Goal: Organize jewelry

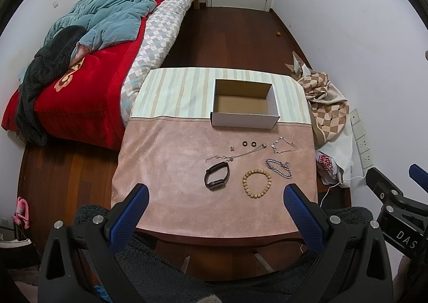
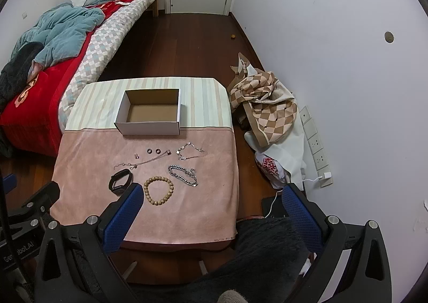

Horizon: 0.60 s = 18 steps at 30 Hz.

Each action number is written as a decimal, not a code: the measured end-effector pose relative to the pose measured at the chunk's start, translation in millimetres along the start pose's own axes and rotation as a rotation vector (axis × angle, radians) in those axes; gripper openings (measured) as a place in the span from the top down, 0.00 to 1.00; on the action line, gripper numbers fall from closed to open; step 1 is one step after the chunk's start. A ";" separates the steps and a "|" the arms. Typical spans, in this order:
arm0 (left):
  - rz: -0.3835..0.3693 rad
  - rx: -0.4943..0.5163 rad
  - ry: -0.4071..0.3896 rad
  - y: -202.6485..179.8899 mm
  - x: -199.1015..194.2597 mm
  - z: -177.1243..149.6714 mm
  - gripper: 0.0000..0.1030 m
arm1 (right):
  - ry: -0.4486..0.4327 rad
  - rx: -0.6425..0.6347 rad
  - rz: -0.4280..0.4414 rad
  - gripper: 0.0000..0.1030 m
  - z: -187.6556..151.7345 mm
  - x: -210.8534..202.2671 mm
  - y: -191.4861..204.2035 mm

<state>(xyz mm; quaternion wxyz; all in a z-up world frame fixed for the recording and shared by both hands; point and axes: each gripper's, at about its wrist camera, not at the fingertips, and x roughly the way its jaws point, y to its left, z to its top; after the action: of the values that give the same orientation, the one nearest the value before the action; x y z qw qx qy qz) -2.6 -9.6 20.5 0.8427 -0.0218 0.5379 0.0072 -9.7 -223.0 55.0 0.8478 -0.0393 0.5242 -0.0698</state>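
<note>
An open white cardboard box [image 1: 244, 118] [image 2: 149, 126] stands empty on the cloth-covered table [image 1: 165, 169] [image 2: 85, 174]. In front of it lie a black smart band [image 1: 217, 176] [image 2: 120, 181], a wooden bead bracelet [image 1: 256, 184] [image 2: 158, 190], a thick silver chain bracelet [image 1: 278, 167] [image 2: 183, 175], a thin necklace [image 1: 235, 154] [image 2: 144, 161], a disc-link chain [image 1: 281, 144] [image 2: 188, 151], two black rings [image 1: 248, 144] [image 2: 153, 151] and a small earring [image 1: 232, 148] [image 2: 137, 155]. My left gripper [image 1: 215, 190] is open and empty above the table's near edge. My right gripper [image 2: 211, 190] is open and empty, nearer the right edge.
A bed [image 1: 88, 67] [image 2: 53, 43] with red and teal bedding lies to the left. A checkered cloth pile [image 1: 325, 94] [image 2: 264, 105] and a bag lie on the floor at the right by the wall's power strip [image 2: 315, 142]. A dark fleece garment [image 1: 214, 262] lies below the grippers.
</note>
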 end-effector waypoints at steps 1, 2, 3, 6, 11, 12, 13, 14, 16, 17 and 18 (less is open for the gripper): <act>0.001 0.000 0.001 0.5 0.3 -0.2 0.00 | 0.001 0.001 0.001 0.00 -0.5 0.0 0.5; 0.000 0.000 0.000 0.5 -0.2 -0.1 0.00 | 0.000 0.000 0.000 0.00 -0.6 -0.2 0.7; 0.000 0.000 0.000 0.5 -0.3 -0.3 0.00 | -0.001 0.000 0.000 0.00 -0.9 -0.2 0.9; -0.001 0.000 0.000 0.2 -0.5 0.1 0.00 | -0.004 0.002 0.000 0.00 -0.6 -2.2 0.9; -0.002 -0.001 0.000 0.0 -0.9 -0.2 0.00 | -0.007 0.002 -0.001 0.00 0.0 -3.6 0.5; -0.003 -0.001 0.000 -0.9 -1.0 0.3 0.00 | -0.006 0.003 0.000 0.00 -0.1 -3.4 0.5; -0.004 0.001 -0.001 -1.7 -1.7 0.2 0.00 | -0.006 0.004 0.001 0.00 -0.2 -3.5 0.7; -0.004 0.001 -0.003 -1.7 -2.1 0.2 0.00 | -0.007 0.006 0.002 0.00 0.3 -3.8 0.7; 0.006 -0.006 -0.016 -0.5 2.0 3.5 0.00 | -0.011 0.013 0.005 0.00 -0.6 -4.0 0.2; 0.016 -0.008 -0.023 0.9 6.3 5.1 0.00 | -0.011 0.019 0.005 0.00 -0.6 -2.2 -0.5; 0.024 -0.011 -0.028 3.9 9.9 4.7 0.00 | -0.008 0.026 0.007 0.00 -0.3 1.6 -0.9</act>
<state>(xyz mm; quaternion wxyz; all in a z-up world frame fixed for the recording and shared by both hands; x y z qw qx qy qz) 5.7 -5.7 13.4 0.8499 -0.0197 0.5261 0.0205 -9.4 -224.1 53.6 0.8505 -0.0267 0.5202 -0.0734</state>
